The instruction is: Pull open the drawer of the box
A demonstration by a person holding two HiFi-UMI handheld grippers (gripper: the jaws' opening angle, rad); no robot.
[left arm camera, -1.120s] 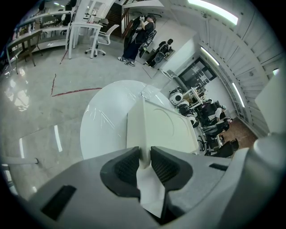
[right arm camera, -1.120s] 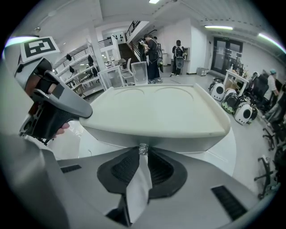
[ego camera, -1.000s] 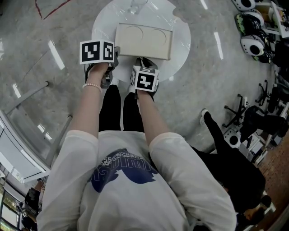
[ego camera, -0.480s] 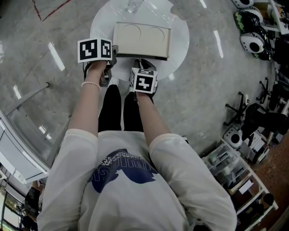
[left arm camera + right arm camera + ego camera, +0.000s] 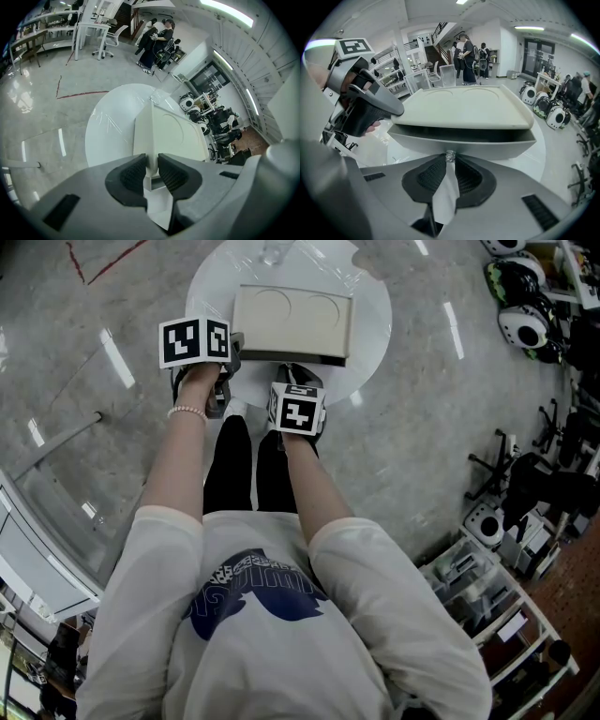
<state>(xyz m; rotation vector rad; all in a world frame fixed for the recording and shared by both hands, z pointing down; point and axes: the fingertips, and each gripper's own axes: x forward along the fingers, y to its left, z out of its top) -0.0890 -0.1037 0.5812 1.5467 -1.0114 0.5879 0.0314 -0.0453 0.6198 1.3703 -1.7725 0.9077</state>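
The beige box (image 5: 292, 322) sits on a round white table (image 5: 371, 298) over glossy grey floor (image 5: 441, 437), with cluttered shelves (image 5: 487, 592) near right. The left gripper (image 5: 151, 169) clamps the box's near left corner. The right gripper (image 5: 450, 165) pinches the knob (image 5: 450, 156) of the slightly open drawer (image 5: 497, 147).

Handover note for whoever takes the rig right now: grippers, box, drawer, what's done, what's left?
Left gripper: shut on the box at its near corner, bracing it on the round table.
Right gripper: shut on the pull of the drawer.
Done: both grips set; drawer out a crack, with a dark gap under the box top.
Left: draw the drawer toward you while holding the box.
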